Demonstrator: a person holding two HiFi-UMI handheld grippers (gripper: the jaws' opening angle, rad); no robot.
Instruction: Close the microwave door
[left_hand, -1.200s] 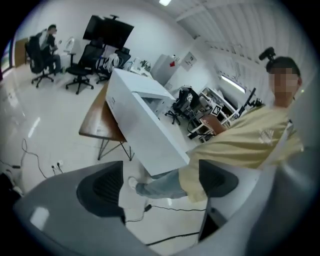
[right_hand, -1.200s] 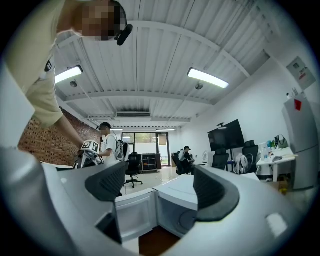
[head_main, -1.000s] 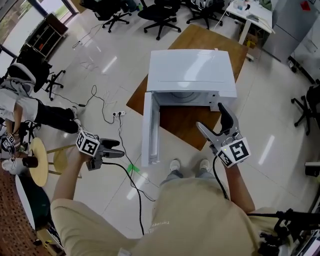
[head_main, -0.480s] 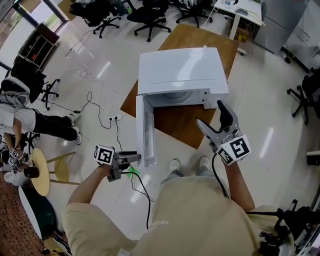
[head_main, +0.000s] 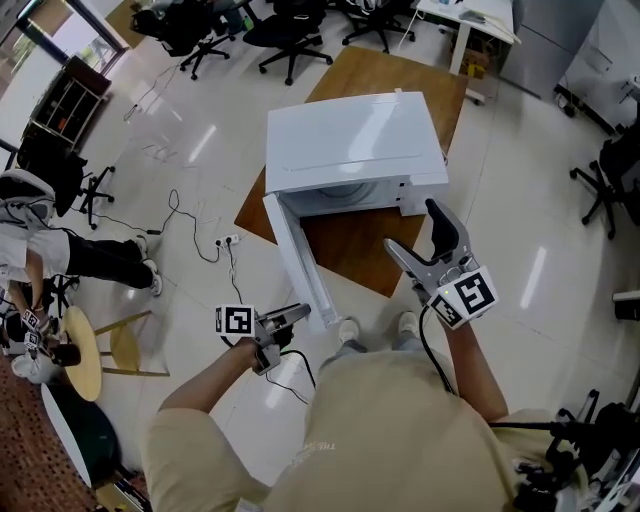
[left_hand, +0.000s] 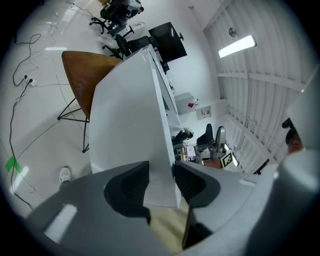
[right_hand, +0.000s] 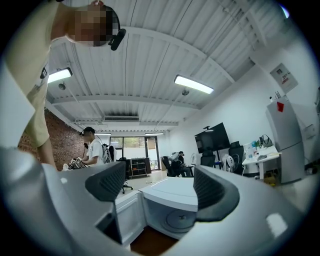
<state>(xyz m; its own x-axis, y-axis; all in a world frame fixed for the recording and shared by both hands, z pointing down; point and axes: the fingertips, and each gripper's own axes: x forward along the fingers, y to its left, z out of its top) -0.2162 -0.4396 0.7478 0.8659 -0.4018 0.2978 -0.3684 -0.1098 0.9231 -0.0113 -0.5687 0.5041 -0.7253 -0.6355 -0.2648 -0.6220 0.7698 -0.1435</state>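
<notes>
A white microwave (head_main: 355, 140) sits on a low brown table (head_main: 370, 240), and its door (head_main: 297, 265) swings out toward me on the left. My left gripper (head_main: 297, 315) is at the door's free near edge. In the left gripper view its jaws are closing, with the door's edge (left_hand: 130, 110) filling the gap and both pads against it at the left gripper (left_hand: 161, 182). My right gripper (head_main: 411, 225) hovers open in front of the microwave's right side, holding nothing. The right gripper view looks between the right gripper (right_hand: 160, 185) jaws at the open cavity (right_hand: 175, 215) with its turntable.
A cable (head_main: 235, 270) and power strip lie on the floor left of the table. A person (head_main: 40, 250) sits at far left beside a round stool (head_main: 85, 355). Office chairs (head_main: 285, 30) and a desk (head_main: 470, 25) stand behind. My shoes (head_main: 375, 328) are just below the table.
My left gripper moved right from open floor to the door's free edge and narrowed its jaws around it. The right gripper stayed put.
</notes>
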